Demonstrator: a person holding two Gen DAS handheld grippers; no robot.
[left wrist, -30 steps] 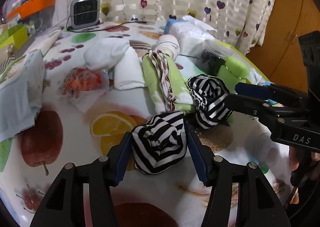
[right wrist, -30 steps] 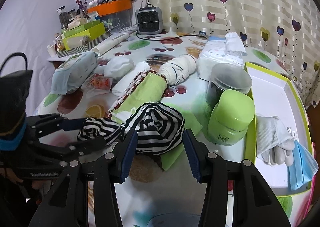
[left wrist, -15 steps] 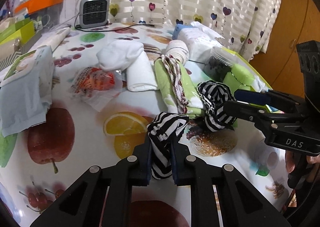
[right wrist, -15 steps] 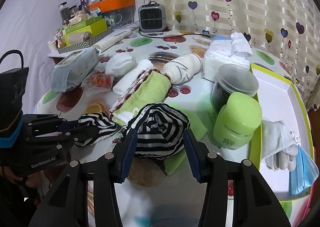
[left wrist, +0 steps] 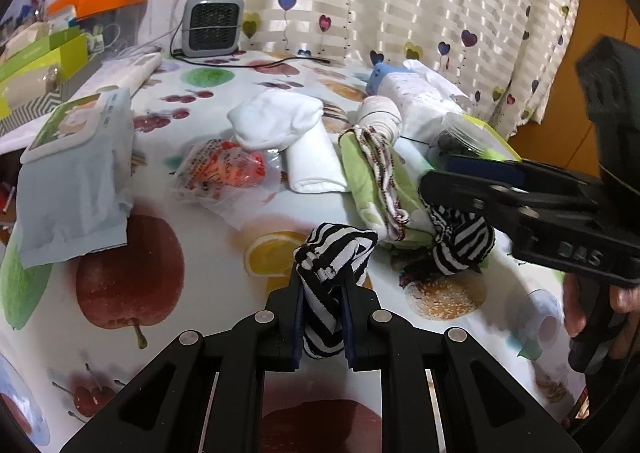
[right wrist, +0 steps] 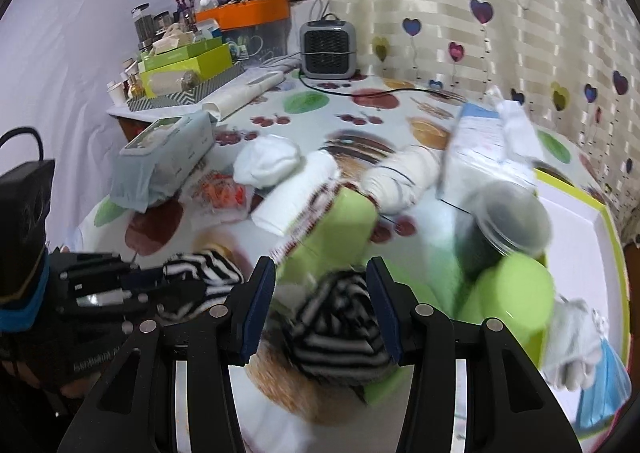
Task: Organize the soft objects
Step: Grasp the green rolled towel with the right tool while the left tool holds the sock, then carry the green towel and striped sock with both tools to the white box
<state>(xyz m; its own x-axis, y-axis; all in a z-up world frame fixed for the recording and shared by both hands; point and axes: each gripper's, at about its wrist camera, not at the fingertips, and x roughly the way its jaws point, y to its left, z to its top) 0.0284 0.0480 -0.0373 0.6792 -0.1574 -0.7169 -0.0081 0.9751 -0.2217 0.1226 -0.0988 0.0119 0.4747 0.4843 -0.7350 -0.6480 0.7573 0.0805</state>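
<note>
My left gripper (left wrist: 322,281) is shut on a black-and-white striped sock (left wrist: 336,249), which it pinches flat just above the fruit-print tablecloth (left wrist: 120,293). My right gripper (right wrist: 320,281) grips a second striped sock bundle (right wrist: 340,325) between its blue pads; this view is blurred. In the left wrist view, the right gripper (left wrist: 440,177) comes in from the right with its striped bundle (left wrist: 460,241) hanging under its fingers. In the right wrist view, the left gripper (right wrist: 160,281) and its sock (right wrist: 204,273) are at lower left.
A green rolled towel (left wrist: 368,181), white socks (left wrist: 276,121) and a white roll (left wrist: 316,161) lie mid-table. Wet wipes pack (left wrist: 76,173) at left, small heater (left wrist: 212,25) at back. A green jar (right wrist: 512,301), a lidded tub (right wrist: 508,225) and a green-rimmed tray (right wrist: 580,237) stand at right.
The left jaws closed from wide open onto the striped sock and squeezed it flat. The right gripper shifted towards the near side with its striped bundle still between its pads.
</note>
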